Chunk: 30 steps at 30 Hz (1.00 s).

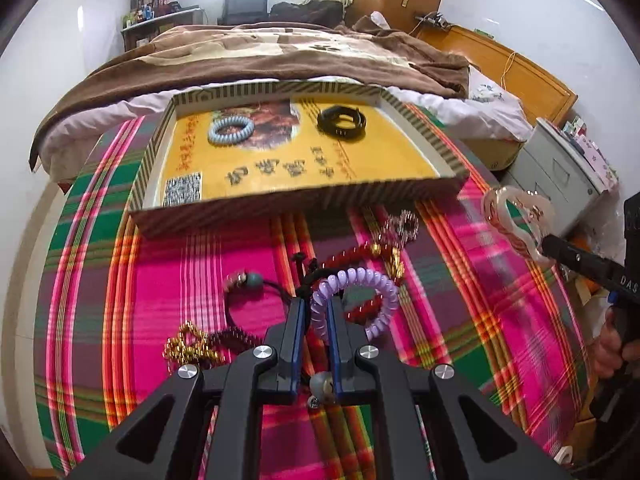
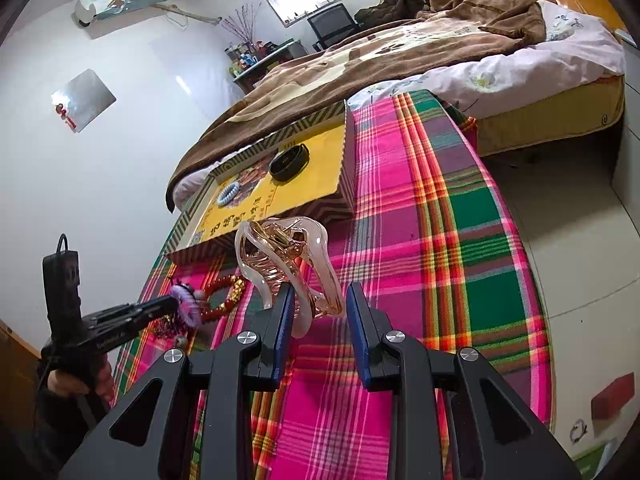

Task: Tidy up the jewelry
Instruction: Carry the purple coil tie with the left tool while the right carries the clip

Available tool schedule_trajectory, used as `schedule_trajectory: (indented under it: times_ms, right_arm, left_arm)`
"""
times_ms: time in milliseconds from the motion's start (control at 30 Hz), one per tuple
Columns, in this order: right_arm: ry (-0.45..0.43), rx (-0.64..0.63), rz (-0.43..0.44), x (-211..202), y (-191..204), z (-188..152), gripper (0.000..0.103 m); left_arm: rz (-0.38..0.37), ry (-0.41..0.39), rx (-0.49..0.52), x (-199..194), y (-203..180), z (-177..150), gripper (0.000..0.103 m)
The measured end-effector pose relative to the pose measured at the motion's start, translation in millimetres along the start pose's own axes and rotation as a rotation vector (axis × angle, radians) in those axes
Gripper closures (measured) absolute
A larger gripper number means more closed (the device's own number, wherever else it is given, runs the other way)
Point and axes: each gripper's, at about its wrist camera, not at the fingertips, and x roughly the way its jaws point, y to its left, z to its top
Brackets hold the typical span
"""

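**Two pieces gripped, the box waiting at the far side**

My left gripper is narrowed onto the lilac spiral hair tie: its coil runs between my two blue-edged fingers, and the rest of the ring loops out to the right over the plaid cloth. I cannot tell whether the tie is lifted off the cloth or resting on it.

My right gripper carries the clear pink claw clip. One curved arm of the clip lies against my left finger, while my right finger stands a little apart from it, so the jaws are only partly closed. The clip stands upright with its gold spring at the top, raised above the cloth, near the front right corner of the box.

The shallow striped box with a yellow printed floor lies on the far side of the cloth. Inside, a pale blue spiral tie lies at the far left and a black band at the far right, well apart.

On the cloth, near my left gripper, loose pieces lie: a red bead bracelet just beyond the lilac tie, a gold bead strand at near left, and a dark cord with a green bead between them.
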Motion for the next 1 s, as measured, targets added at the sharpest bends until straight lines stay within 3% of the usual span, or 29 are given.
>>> schedule_trajectory:
  times_ms: [233, 333, 467, 633, 733, 800, 900, 1000]
  right_arm:
    - [-0.003, 0.008, 0.002, -0.8, -0.4, -1.8, 0.076]
    - [-0.003, 0.017, 0.003, -1.3, -2.7, -3.7, 0.076]
    - [0.0, 0.022, 0.0, -2.0, -5.8, -6.2, 0.076]
    - [0.003, 0.03, 0.001, -1.7, -8.3, -6.9, 0.075]
    - [0.002, 0.036, -0.002, -3.0, -11.7, -7.2, 0.076]
    - [0.002, 0.043, -0.004, -2.2, -15.1, -6.6, 0.075]
    - [0.004, 0.052, -0.002, -1.7, -17.6, -7.5, 0.075]
    - [0.007, 0.054, 0.002, -0.9, -18.4, -8.1, 0.076]
  left_arm:
    - [-0.088, -0.016, 0.049, -14.5, -15.2, -9.0, 0.089]
    - [-0.075, 0.005, 0.082, -10.5, -21.7, -9.9, 0.066]
    - [-0.095, -0.028, 0.122, -17.0, -28.8, -12.3, 0.04]
    - [-0.115, 0.013, 0.191, -3.3, -47.1, -14.4, 0.04]
    - [-0.126, 0.021, 0.241, 3.2, -58.3, -17.9, 0.05]
    - [-0.141, 0.037, 0.263, 10.8, -62.4, -18.8, 0.051]
    - [-0.085, 0.058, 0.294, 24.6, -63.9, -18.0, 0.052]
    - [-0.077, 0.072, 0.296, 32.3, -64.9, -15.8, 0.056]
